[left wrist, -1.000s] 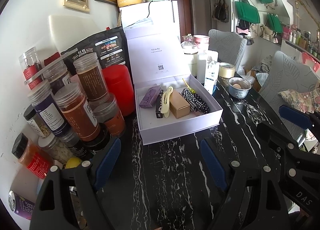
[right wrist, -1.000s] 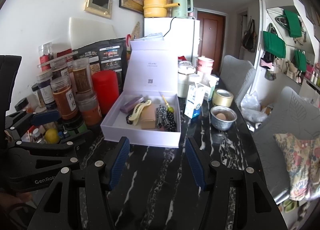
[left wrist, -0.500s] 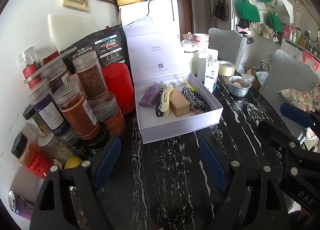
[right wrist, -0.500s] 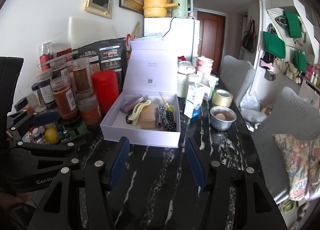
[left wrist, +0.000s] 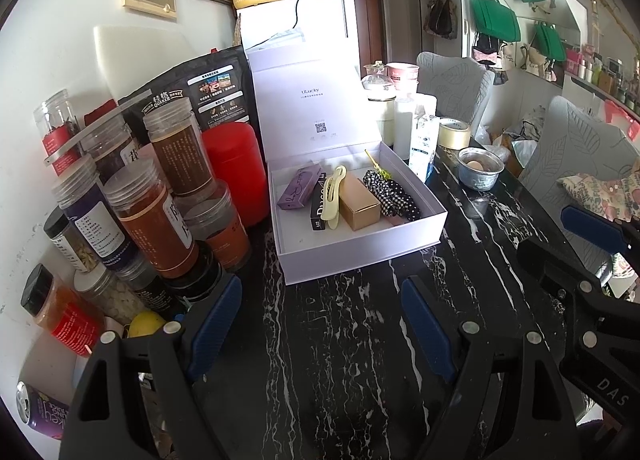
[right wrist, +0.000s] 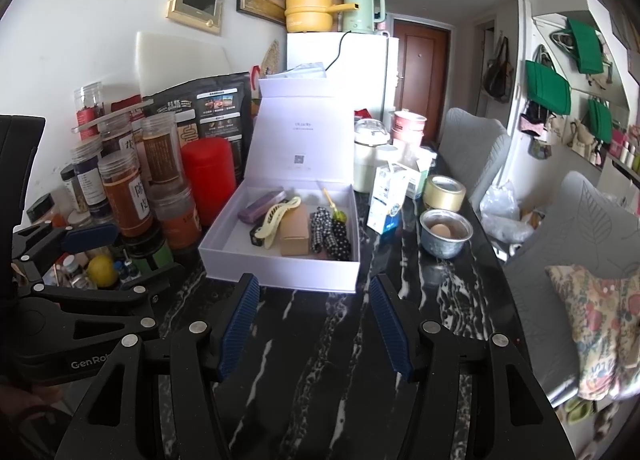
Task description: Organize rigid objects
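Note:
A white lidded box [left wrist: 360,252] [right wrist: 280,268] stands open on the black marble table. Inside lie a purple case [left wrist: 299,186] [right wrist: 260,206], a cream hair claw [left wrist: 333,196] [right wrist: 278,218], a tan carton [left wrist: 359,201] [right wrist: 295,234], a black checked scrunchie [left wrist: 394,196] [right wrist: 332,234] and a thin black box [left wrist: 318,206]. My left gripper [left wrist: 320,328] hovers open over bare table just short of the box, nothing between its blue pads. My right gripper [right wrist: 314,320] stands open too, also in front of the box, and shows at the right edge of the left wrist view.
Several spice jars [left wrist: 152,216] and a red canister [left wrist: 236,168] crowd the table's left side by the wall. To the box's right stand a milk carton [right wrist: 386,198], a tape roll [right wrist: 444,192] and a metal bowl holding an egg [right wrist: 444,232]. Grey chairs line the right.

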Available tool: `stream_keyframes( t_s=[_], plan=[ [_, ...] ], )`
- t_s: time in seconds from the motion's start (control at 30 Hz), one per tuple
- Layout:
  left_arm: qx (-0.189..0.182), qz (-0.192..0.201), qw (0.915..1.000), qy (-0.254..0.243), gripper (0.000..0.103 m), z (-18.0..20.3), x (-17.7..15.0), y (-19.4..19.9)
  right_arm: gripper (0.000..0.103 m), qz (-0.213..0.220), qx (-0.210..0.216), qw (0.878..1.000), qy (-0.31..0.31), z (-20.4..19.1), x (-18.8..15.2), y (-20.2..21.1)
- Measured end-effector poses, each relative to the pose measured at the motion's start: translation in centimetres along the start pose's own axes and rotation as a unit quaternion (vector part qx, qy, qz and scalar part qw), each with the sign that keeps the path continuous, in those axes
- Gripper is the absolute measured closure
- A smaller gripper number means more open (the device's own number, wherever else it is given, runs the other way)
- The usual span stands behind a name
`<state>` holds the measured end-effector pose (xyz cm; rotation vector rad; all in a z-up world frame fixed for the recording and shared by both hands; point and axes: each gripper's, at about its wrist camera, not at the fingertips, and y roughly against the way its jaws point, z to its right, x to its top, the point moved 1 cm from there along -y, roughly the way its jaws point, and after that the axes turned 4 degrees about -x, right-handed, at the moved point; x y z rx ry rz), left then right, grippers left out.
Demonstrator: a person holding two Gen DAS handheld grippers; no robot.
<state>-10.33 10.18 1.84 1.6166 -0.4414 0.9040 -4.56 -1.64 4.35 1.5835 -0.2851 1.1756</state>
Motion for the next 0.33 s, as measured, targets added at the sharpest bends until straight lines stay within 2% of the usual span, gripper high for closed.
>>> stream_keyframes(
  t_s=[0.33],
  plan=[
    [-0.003, -0.008, 1.0000, 0.000, 0.021, -0.05, -0.01, -0.83, 0.044, -0.005, 0.001, 1.000, -0.002, 0.18, -0.28, -0.50]
  ],
)
